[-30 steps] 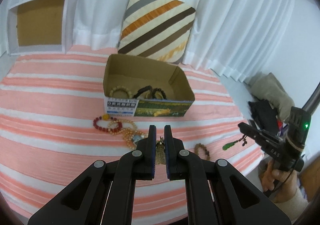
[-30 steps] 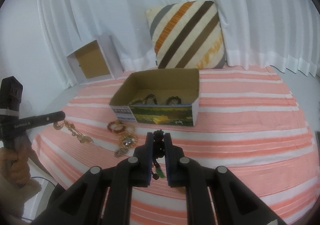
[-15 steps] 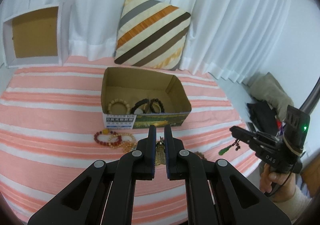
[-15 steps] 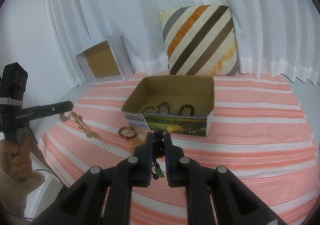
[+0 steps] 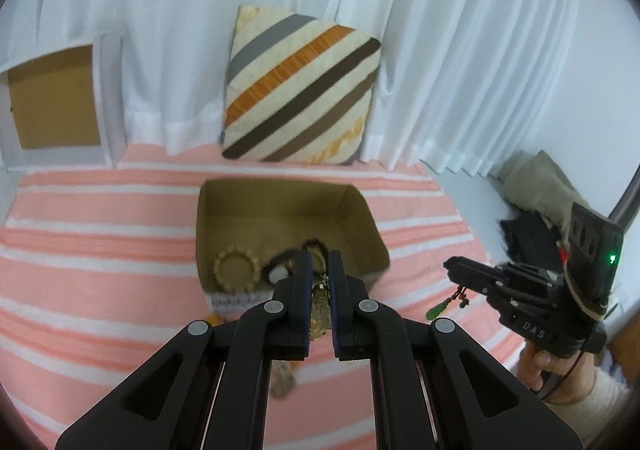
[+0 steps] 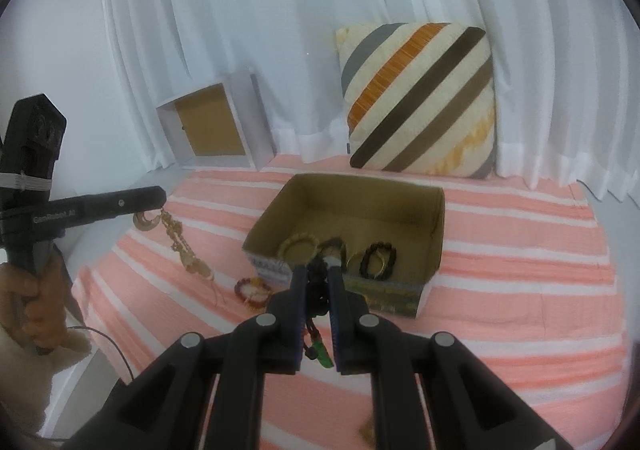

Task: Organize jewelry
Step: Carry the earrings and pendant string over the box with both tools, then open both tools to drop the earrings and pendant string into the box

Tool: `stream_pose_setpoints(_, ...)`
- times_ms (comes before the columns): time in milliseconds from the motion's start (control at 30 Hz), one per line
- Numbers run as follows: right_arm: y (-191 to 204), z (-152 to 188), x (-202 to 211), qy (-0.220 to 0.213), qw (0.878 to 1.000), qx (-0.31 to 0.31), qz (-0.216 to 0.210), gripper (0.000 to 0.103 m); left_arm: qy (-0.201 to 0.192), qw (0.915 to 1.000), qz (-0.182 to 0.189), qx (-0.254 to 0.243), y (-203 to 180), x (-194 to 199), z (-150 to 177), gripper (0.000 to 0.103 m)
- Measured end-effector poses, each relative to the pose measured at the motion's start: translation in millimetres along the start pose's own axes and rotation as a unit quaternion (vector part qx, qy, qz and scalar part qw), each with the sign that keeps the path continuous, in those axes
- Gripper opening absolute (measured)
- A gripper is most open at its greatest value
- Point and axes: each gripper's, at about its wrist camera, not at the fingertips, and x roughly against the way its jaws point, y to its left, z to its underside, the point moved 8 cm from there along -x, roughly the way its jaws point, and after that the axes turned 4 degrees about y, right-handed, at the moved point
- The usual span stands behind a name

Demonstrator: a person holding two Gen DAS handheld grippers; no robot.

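The left gripper (image 5: 320, 270) was clamped on a gold chain (image 6: 182, 246) that hung above the striped cloth (image 5: 100, 250); the right gripper (image 6: 318, 274) was pinched shut on a dark cord with a green pendant (image 6: 322, 354); both hovered near the box (image 6: 438, 226) of bracelets (image 6: 378, 260).

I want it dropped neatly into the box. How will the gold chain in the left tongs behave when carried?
The gold chain is probably floppy: it hangs slack from the left tongs. It will likely swing, since only its top is pinched. It could snag on the cardboard box rim.
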Motion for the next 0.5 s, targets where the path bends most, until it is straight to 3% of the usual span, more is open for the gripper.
stream_pose_setpoints(267, -25, -46, -54, 0.007, 1.000, -0.008, 0.007, 0.010, 0.000, 0.9998, -0.014, 0.011, 23, -57, -41, 0.005)
stream_pose_setpoints(500, -46, -58, -112, 0.034, 0.999, -0.014, 0.019, 0.010, 0.033, 0.9986, -0.034, 0.024, 47, -119, -43, 0.005)
